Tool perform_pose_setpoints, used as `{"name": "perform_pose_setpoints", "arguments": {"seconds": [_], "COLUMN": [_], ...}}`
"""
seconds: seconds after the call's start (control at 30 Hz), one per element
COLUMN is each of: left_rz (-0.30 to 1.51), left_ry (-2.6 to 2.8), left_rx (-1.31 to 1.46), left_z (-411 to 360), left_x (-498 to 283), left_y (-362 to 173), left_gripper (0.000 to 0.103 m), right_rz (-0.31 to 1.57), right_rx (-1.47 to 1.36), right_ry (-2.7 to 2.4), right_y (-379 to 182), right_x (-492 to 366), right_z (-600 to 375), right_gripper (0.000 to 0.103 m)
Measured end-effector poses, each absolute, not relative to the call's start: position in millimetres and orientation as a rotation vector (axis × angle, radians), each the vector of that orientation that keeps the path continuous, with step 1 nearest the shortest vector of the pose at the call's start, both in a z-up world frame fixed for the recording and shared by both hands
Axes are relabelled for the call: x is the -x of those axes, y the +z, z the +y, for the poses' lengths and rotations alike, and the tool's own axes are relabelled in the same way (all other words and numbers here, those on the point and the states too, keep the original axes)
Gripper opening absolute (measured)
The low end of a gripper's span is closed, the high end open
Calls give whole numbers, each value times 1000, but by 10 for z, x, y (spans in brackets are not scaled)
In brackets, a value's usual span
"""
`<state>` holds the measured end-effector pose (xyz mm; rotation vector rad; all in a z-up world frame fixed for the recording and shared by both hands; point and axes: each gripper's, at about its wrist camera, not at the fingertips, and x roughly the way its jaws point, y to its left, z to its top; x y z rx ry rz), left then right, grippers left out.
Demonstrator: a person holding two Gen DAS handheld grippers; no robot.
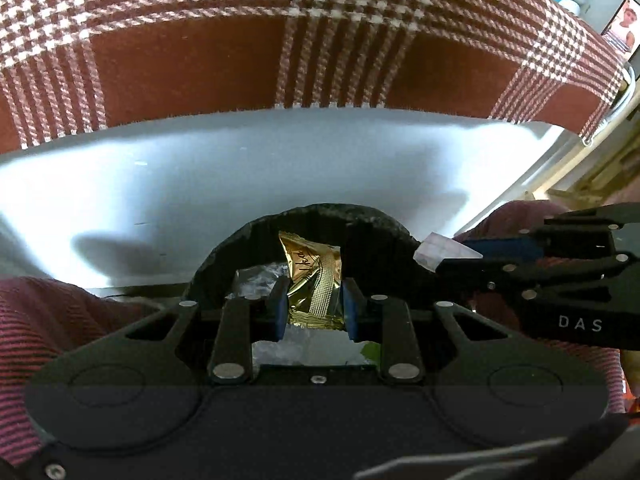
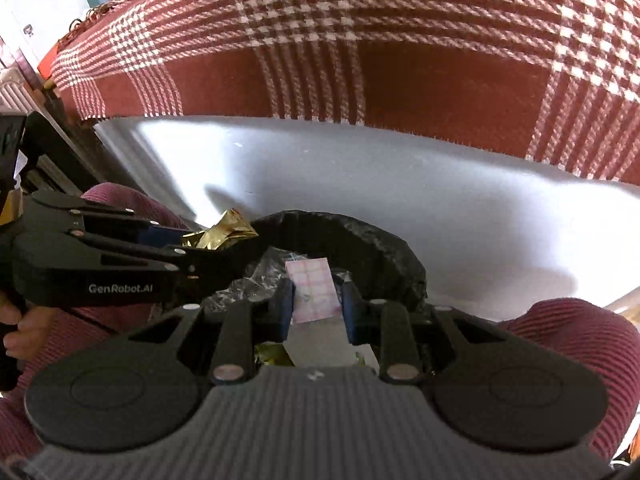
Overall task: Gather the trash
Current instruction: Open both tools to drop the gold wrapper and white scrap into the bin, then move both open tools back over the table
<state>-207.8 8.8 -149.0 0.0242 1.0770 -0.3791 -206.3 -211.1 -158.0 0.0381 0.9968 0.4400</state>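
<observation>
Both hand-held grippers, left (image 1: 313,307) and right (image 2: 316,305), grip wrappers above bin (image 2: 384,248).

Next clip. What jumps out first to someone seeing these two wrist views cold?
Probably the shiny gold wrapper, pinched in the left gripper right over the black-lined trash bin. Beside it, the right gripper holds a pale pink checked wrapper above the same bin, which already has clear plastic scraps inside. Behind everything, a red-and-white plaid blanket fills the top of both views beyond the white table.
</observation>
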Motion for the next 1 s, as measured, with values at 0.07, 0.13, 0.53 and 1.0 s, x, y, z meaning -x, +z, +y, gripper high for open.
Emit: {"name": "perform_pose_setpoints", "arguments": {"seconds": [0.07,0.13,0.53,1.0], "left_rz": [1078,1078,1083,698], "left_ry": [-380,-379,-354,-502], "left_rx": [-24,-25,4,3], "left_z": [85,91,130,260], "left_x": [2074,2083,2084,1951], "left_y": [-1487,-1491,-1426,-322], "left_gripper": [26,26,62,87], "right_rz": [997,998,975,739], "right_rx": [-38,-40,-44,-56], "right_ry": [440,440,439,424], "right_y": [-1583,-1582,-1540,-686], "right_x": [2055,2058,2044,1899], "right_z": [-2114,-2121,-2127,-2356], "right_gripper": [32,32,61,78]}}
